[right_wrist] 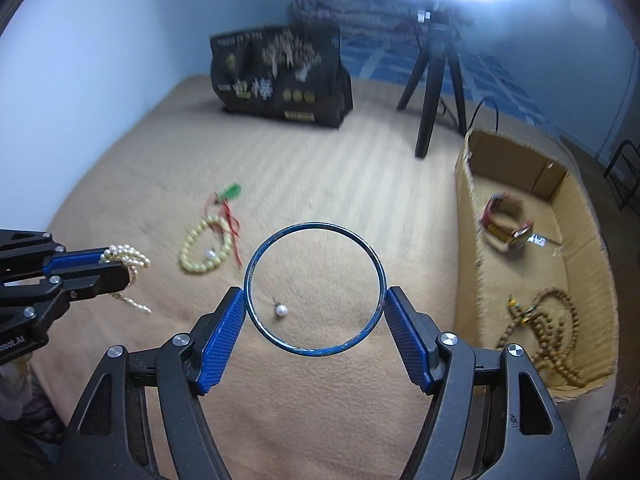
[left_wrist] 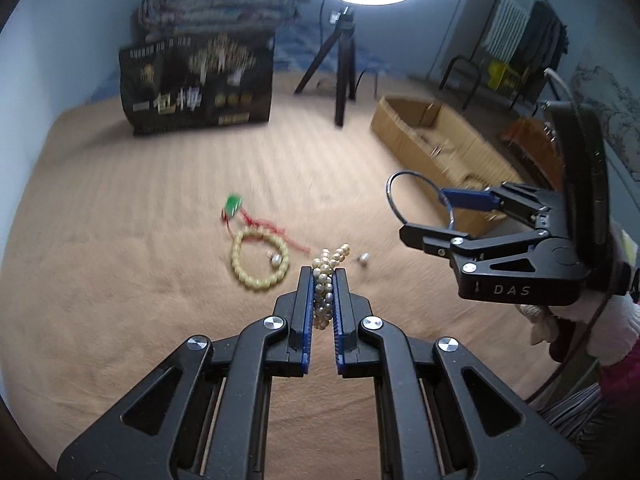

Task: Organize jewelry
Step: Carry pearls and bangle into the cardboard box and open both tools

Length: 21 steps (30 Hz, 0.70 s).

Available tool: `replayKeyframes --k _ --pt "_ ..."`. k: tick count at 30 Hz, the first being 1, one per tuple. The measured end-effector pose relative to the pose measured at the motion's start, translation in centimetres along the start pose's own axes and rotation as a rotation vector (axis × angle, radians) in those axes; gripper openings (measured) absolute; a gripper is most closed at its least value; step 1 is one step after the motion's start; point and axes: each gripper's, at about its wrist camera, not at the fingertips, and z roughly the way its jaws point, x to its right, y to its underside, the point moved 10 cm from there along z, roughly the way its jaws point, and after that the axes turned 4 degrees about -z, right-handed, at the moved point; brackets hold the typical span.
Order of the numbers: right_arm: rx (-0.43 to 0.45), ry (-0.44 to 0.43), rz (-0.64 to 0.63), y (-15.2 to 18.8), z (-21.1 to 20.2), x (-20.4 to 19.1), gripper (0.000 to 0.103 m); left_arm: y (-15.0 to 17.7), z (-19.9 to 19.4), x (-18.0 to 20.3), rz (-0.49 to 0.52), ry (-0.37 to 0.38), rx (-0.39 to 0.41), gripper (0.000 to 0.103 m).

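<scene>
Taking the cardboard box (right_wrist: 520,248) as landmark: farthest to its left, the left gripper (left_wrist: 324,280) is clamped tight on a pearl strand (left_wrist: 325,292), lifted clear of the tan blanket (left_wrist: 140,320). Nearer the box lie a yellow bead bracelet (right_wrist: 204,252) and green pendant (right_wrist: 231,191) on red cord — both on the blanket. Just left of the box, the right gripper (right_wrist: 314,308) grips a blue bangle (right_wrist: 314,286) across its width. Inside the box — a watch (right_wrist: 510,226) and brown beads (right_wrist: 556,332).
</scene>
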Motion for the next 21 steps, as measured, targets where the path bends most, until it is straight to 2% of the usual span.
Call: replayKeyframes --k 7,21 --pt "0.089 -0.002 0.011 -1.9 -4.3 0.9 0.071 -2.6 -3.3 2.7 0.027 0.063 0.098 0.006" --pt "0.134 0.080 0.109 -1.8 -8.1 8.0 0.071 -4.8 -2.9 7.3 0.051 0.147 0.115 0.006"
